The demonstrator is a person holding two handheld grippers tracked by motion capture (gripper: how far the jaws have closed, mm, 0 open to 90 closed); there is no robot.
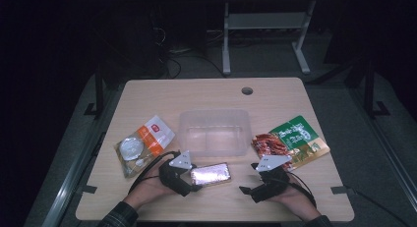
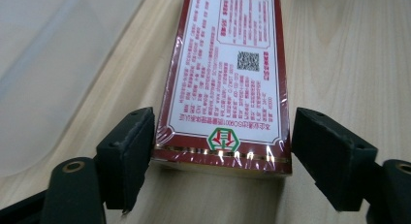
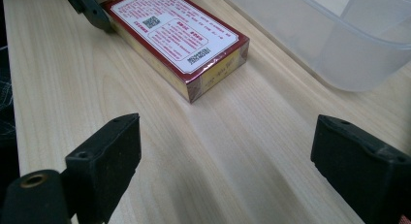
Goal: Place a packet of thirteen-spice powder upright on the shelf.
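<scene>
we see a tabletop (image 1: 147, 97) of pale wood-grain laminate, smooth with a soft matt sheen. the box (image 2: 225, 78) looks like printed cardboard under a glossy clear film that wrinkles and glints at the corners; in the high view its top throws back the light almost like foil. the tub (image 1: 214, 131) is translucent, frosted plastic, smooth-walled. the left tool (image 2: 220, 151) carries matt black pads (image 2: 128, 151) that look rubbery, a little scuffed at the edges, and the right tool (image 3: 223, 166) has the same dull black finish. each bears a flat grey plate (image 1: 181, 160), matt. the orange-and-white pouch (image 1: 145, 141) and the green-and-red packet (image 1: 290, 138) are shiny plastic film.
</scene>
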